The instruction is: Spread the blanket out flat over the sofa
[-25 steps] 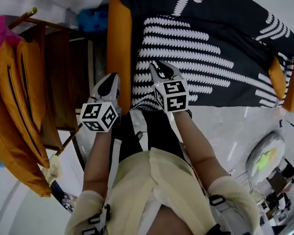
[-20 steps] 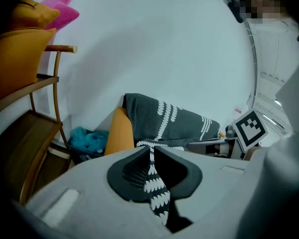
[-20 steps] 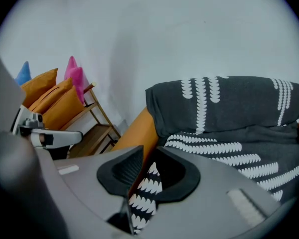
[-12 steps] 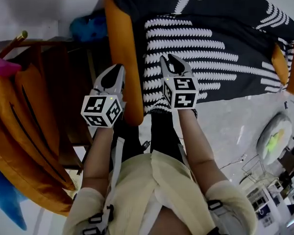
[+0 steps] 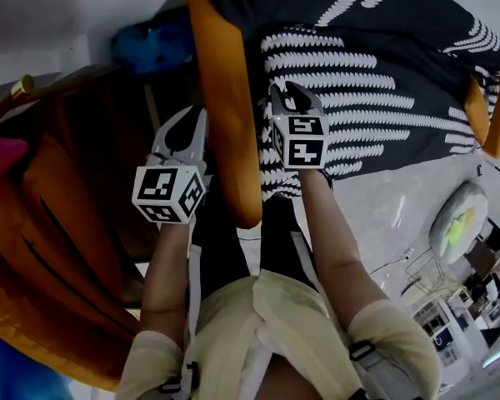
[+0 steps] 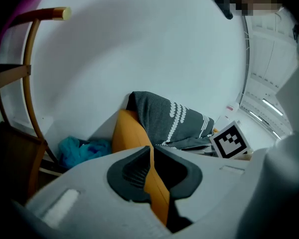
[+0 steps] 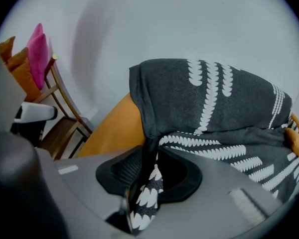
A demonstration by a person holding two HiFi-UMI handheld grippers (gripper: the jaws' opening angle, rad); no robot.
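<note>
A dark grey blanket (image 5: 383,73) with white leaf rows lies over the seat and back of an orange sofa, whose left arm (image 5: 225,123) stands bare. My right gripper (image 5: 290,92) is at the blanket's left edge beside that arm. In the right gripper view a fold of the blanket (image 7: 214,98) runs down between the jaws of my right gripper (image 7: 154,156), which are opening with the pads still on the cloth. My left gripper (image 5: 193,119) hovers left of the arm. Its jaws (image 6: 150,151) are together with nothing in them, and the orange arm (image 6: 129,133) shows behind.
A wooden chair (image 5: 108,140) with orange cushions (image 5: 58,248) and a pink one (image 5: 0,152) stands close on the left. Blue cloth (image 5: 150,44) lies behind it by the wall. The sofa's right arm (image 5: 479,111) and a round white object (image 5: 454,227) on the floor are at the right.
Both grippers have moved a little forward along the sofa's left arm. The right one still has the blanket's edge between its jaws.
</note>
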